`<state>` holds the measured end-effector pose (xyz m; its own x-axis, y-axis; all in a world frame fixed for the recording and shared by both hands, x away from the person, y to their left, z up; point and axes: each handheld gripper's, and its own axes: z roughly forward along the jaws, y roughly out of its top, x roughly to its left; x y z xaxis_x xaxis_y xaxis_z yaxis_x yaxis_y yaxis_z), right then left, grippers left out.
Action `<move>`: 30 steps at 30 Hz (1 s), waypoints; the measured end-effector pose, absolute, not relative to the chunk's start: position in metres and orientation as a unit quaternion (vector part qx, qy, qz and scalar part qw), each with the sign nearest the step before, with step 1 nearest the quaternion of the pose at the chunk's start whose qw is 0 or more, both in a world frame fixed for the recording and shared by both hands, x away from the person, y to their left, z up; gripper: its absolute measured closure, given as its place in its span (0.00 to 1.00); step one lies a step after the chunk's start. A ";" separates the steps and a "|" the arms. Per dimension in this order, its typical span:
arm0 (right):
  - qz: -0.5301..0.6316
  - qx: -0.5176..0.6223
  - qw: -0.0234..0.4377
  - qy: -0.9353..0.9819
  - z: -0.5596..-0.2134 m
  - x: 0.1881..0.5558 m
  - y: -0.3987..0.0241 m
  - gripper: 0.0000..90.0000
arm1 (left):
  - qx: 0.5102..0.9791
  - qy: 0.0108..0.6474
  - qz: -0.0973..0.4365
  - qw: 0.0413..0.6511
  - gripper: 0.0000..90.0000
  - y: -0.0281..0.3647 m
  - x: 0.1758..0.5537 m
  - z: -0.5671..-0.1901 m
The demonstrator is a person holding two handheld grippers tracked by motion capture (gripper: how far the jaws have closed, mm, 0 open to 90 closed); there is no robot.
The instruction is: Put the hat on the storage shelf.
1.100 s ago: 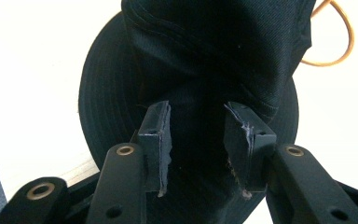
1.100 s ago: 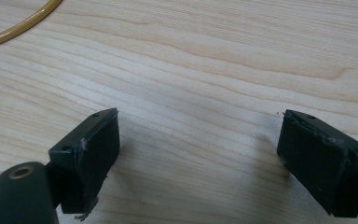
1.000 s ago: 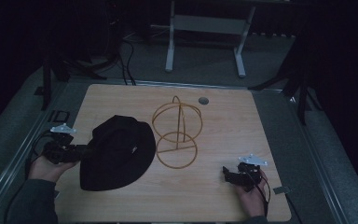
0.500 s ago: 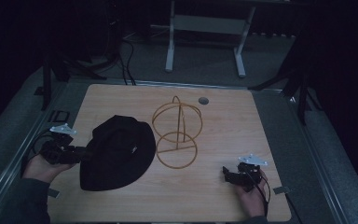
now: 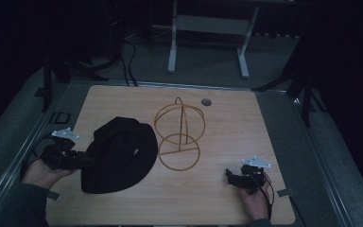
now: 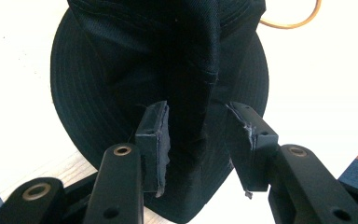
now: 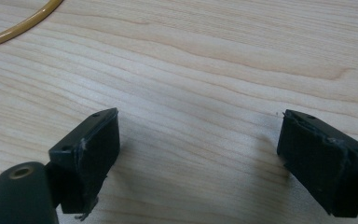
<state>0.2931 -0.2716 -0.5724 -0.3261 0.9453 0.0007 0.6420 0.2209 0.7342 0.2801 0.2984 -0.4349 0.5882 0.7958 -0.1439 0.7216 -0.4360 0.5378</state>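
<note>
Left gripper [image 6: 198, 135]: jaws just eased apart, straddling a raised fold of the black hat [image 5: 116, 153] on the table [image 5: 246, 127], left of the wire stand [image 5: 178, 135]. Should close squarely on the fold before lifting. Right gripper [image 7: 200, 154] spread, idle.

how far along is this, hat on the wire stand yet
Not yet. Done so far: the left tool has reached the black hat, straddling a raised fold of its brim. In hand: the grasp itself; the left pad touches the fabric, but a gap shows at the right pad, and its jaws have just been opening. Left: lifting the hat onto the wire stand, which stands bare on the table. The right tool rests open over bare wood.
</note>
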 end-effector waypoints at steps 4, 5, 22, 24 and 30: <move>0.327 0.532 0.233 0.746 -0.572 0.293 -0.272 0.14 | 0.850 0.450 0.066 0.266 0.67 0.291 0.285 -0.436; 0.327 0.532 0.233 0.746 -0.572 0.293 -0.272 0.14 | 0.851 0.449 0.066 0.262 0.67 0.289 0.287 -0.437; 0.327 0.532 0.232 0.746 -0.572 0.293 -0.272 0.14 | 0.859 0.466 0.070 0.201 0.70 0.265 0.312 -0.437; 0.327 0.532 0.232 0.746 -0.572 0.293 -0.271 0.14 | 0.859 0.469 0.071 0.191 0.70 0.262 0.315 -0.437; 0.326 0.532 0.232 0.746 -0.572 0.293 -0.272 0.14 | 0.859 0.480 0.076 0.161 0.68 0.251 0.325 -0.441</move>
